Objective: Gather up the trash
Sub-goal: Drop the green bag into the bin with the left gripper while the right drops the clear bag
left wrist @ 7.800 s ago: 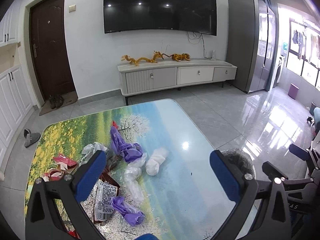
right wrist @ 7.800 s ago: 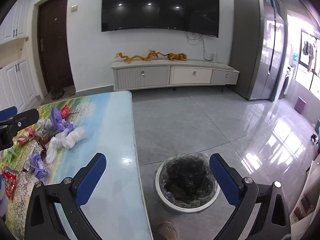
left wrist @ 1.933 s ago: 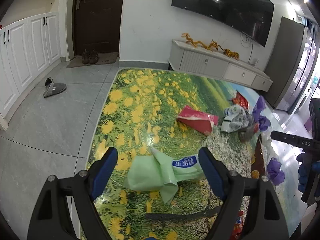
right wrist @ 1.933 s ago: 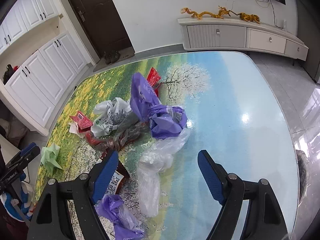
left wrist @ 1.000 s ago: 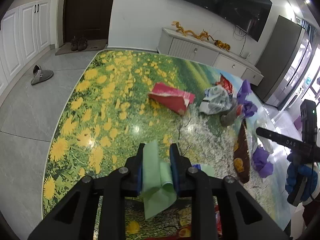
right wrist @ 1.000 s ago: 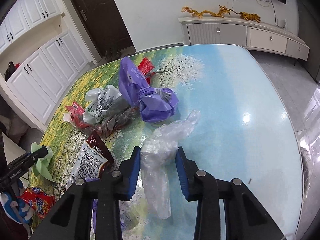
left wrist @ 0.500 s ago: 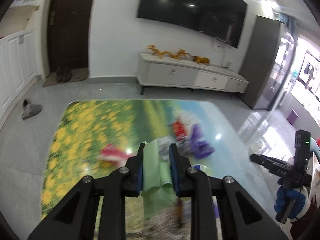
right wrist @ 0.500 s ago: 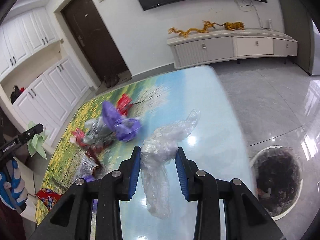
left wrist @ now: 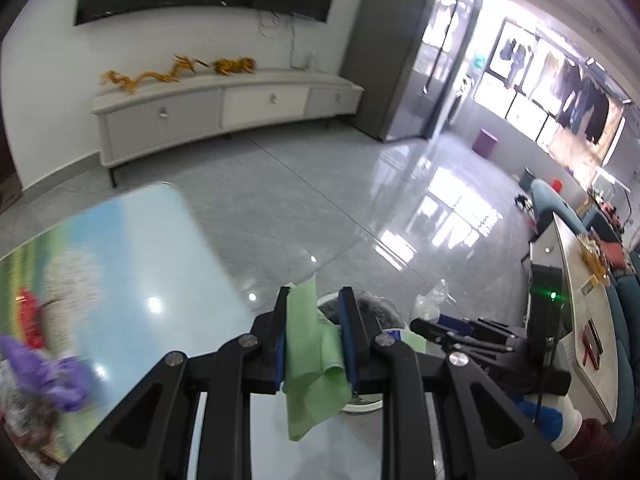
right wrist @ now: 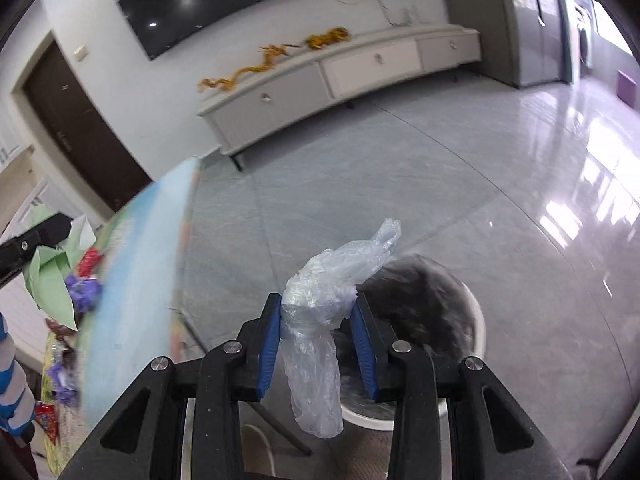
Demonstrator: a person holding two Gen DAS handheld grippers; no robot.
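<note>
My left gripper [left wrist: 314,300] is shut on a green plastic bag [left wrist: 314,376] and holds it over the table's right edge, toward the trash bin [left wrist: 366,402], which is mostly hidden behind the jaws. My right gripper [right wrist: 318,306] is shut on a clear plastic bag [right wrist: 320,300] and holds it just above the left rim of the white trash bin [right wrist: 470,320] with a black liner on the floor. The right gripper also shows in the left wrist view [left wrist: 444,326]; the left gripper with the green bag shows in the right wrist view [right wrist: 48,276].
The picture-printed table [left wrist: 160,280] still carries a purple bag [left wrist: 52,372], a red wrapper [left wrist: 28,312] and other trash at its left. A white TV cabinet [left wrist: 224,108] stands along the far wall. A desk [left wrist: 580,304] stands at the right.
Both grippers have swung right from the table toward the bin, each still holding its bag. The right gripper with the clear bag is now at the bin.
</note>
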